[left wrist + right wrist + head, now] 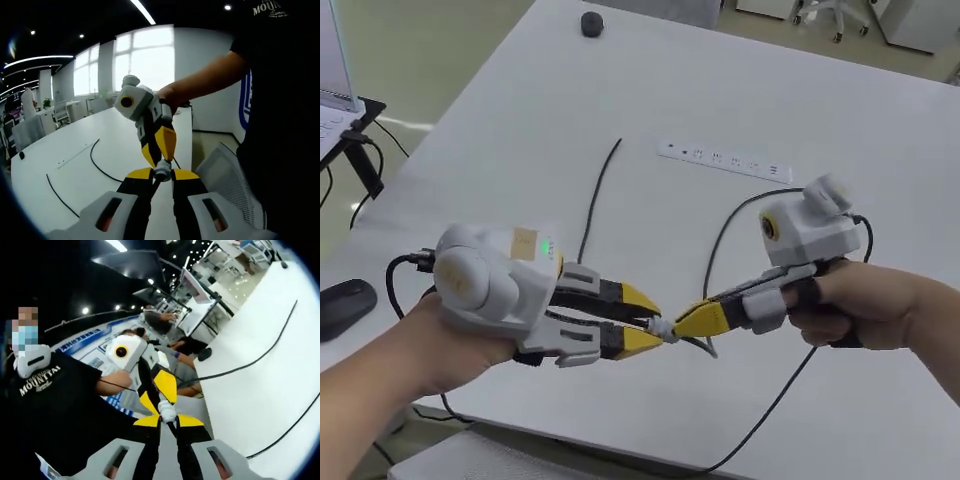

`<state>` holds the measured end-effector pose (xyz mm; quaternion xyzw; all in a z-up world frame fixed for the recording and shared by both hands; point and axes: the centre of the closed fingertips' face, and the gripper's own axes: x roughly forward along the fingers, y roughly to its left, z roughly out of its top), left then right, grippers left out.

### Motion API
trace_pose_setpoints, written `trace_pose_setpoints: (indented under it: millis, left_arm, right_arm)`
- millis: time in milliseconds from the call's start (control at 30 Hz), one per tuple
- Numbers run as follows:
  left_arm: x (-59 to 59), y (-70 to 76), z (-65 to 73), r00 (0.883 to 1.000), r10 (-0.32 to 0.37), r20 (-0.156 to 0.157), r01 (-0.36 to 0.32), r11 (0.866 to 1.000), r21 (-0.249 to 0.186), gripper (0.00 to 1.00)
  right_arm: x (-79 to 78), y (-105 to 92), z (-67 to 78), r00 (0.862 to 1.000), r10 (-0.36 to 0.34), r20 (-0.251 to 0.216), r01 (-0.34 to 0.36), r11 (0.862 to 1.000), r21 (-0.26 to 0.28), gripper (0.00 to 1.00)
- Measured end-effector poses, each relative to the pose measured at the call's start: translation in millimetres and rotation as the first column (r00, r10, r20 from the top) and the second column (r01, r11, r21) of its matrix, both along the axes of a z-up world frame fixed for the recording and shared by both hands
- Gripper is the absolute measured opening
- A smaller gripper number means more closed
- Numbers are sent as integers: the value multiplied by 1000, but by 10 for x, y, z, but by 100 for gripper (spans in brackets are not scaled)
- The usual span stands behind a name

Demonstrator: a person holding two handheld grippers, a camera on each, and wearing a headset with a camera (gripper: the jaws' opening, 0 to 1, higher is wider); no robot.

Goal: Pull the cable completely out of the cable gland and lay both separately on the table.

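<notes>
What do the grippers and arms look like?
Both the left gripper and right gripper have rounded white housings and black jaws with yellow tips. The left carries a green light and a tan label. A black lead trails from each. The person wears a short-sleeved black T-shirt with white lettering.

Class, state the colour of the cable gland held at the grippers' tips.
Whitish grey; the cable gland shows best in the right gripper view.

The table (740, 100) is evenly lit from overhead with faint shadows, while windows (150, 60) are overexposed and gripper-view edges are fisheye-curved.
</notes>
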<state>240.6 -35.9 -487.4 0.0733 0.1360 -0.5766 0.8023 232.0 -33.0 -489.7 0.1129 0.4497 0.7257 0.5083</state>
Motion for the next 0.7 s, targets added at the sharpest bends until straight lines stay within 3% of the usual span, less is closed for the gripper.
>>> trace_pose_setpoints:
  millis: [33, 67, 167, 200, 233, 300, 333, 400, 433, 467, 500, 533, 567, 600, 667, 700]
  left_arm:
    - [5, 10, 3, 1000, 3, 3, -3, 1000, 0, 15]
    - [7, 11, 4, 1000, 5, 4, -5, 1000, 0, 15]
    - [12, 27, -1, 999, 28, -21, -28, 999, -17, 15]
    - [0, 27, -5, 999, 31, -33, -32, 999, -23, 15]
    - [-20, 24, -9, 999, 29, -44, -30, 999, -29, 15]
    - [-64, 25, -26, 998, 21, -65, -24, 999, -40, 15]
    - [-101, 15, -32, 997, 13, -80, -17, 999, -50, 15]
    - [-116, 15, -38, 996, 15, -90, -20, 998, -59, 15]
    - [-122, 17, -42, 995, 16, -100, -23, 998, -66, 15]
    - [-123, 18, -44, 994, 17, -105, -24, 997, -69, 15]
    - [-119, 23, -52, 992, 24, -123, -33, 997, -74, 15]
    - [-122, 20, -52, 992, 25, -127, -35, 997, -72, 15]
    - [-126, 19, -55, 991, 26, -128, -35, 997, -71, 15]
    - [-129, 19, -54, 991, 28, -132, -37, 997, -70, 15]
    - [-135, 30, -48, 988, 31, -151, -43, 996, -76, 15]
    - [-127, 40, -39, 986, 37, -164, -52, 995, -85, 15]
  right_arm:
    - [5, 1, 11, 998, 0, 67, 0, 1000, -4, 6]
    - [12, 6, 12, 995, 0, 102, 0, 1000, 0, 6]
    - [1, 14, 15, 953, 1, 304, 1, 1000, -8, 6]
    - [-19, 12, 15, 928, 0, 371, 8, 1000, -21, 6]
    - [-47, 8, 9, 914, -1, 405, 16, 999, -35, 6]
    - [-92, 3, -5, 852, 3, 523, 30, 998, -55, 6]
    - [-134, -3, -11, 812, 12, 584, 30, 998, -62, 6]
    - [-159, -7, -21, 771, 11, 637, 51, 996, -79, 6]
    - [-120, -20, -53, 726, 21, 687, 49, 995, -83, 6]
    - [-121, -18, -55, 709, 26, 705, 48, 995, -85, 6]
    - [-118, -9, -68, 649, 42, 760, 51, 994, -99, 6]
    - [-119, -7, -71, 636, 47, 770, 50, 994, -102, 6]
    - [-118, -7, -85, 598, 67, 799, 42, 992, -115, 6]
    - [-118, -2, -88, 585, 68, 808, 45, 992, -117, 6]
    - [-134, 12, -90, 583, 61, 810, 55, 992, -114, 6]
    - [-116, 15, -84, 573, 55, 818, 62, 992, -110, 6]
